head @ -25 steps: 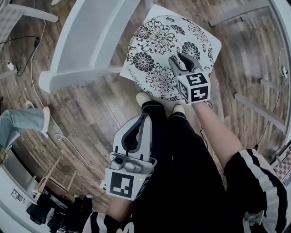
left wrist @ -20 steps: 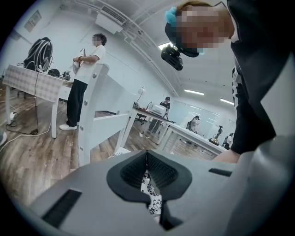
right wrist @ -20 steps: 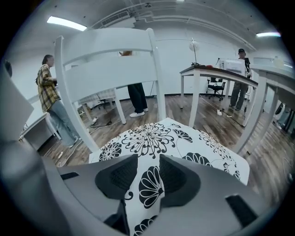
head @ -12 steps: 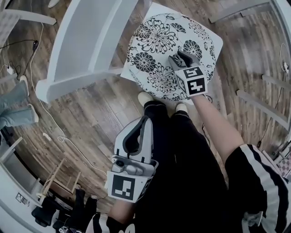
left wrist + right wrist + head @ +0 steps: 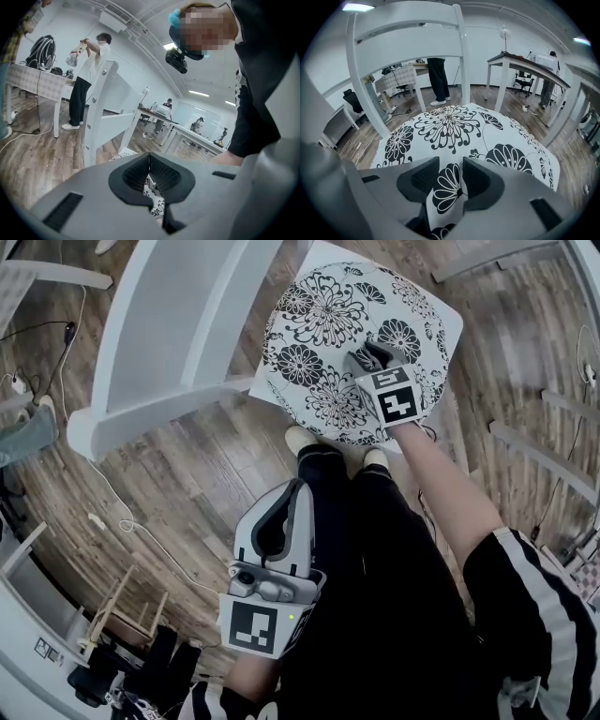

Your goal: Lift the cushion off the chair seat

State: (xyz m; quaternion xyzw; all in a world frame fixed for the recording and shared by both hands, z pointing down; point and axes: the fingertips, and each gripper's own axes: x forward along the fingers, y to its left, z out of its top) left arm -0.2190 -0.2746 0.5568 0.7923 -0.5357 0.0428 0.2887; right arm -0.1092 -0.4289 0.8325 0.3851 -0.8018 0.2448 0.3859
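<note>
A round white cushion (image 5: pixel 328 324) with black flower print lies on the white chair's seat (image 5: pixel 450 320). My right gripper (image 5: pixel 366 357) points steeply down onto the cushion's near right part. Its jaws have just been opening and stand wide. In the right gripper view a strip of the cushion (image 5: pixel 450 122) with one black flower shows between the fingers of the right gripper (image 5: pixel 450 168), and the pads do not visibly pinch it. My left gripper (image 5: pixel 298 486) hangs lower, over the person's legs, its tips together on nothing. The left gripper (image 5: pixel 149 157) faces the chair, with a bit of the cushion (image 5: pixel 154 204) beyond its jaws.
The chair's white back (image 5: pixel 159 343) rises left of the cushion, and its slats (image 5: pixel 408 23) stand just behind it. The person's feet (image 5: pixel 300 442) are at the seat's front edge. Cables (image 5: pixel 103 512) trail on the wooden floor. White tables (image 5: pixel 525 63) and people (image 5: pixel 89 79) stand further off.
My right gripper has sunk toward the cushion and its jaws have spread. The left gripper has kept its place. A person's legs at the left edge have moved out of the picture.
</note>
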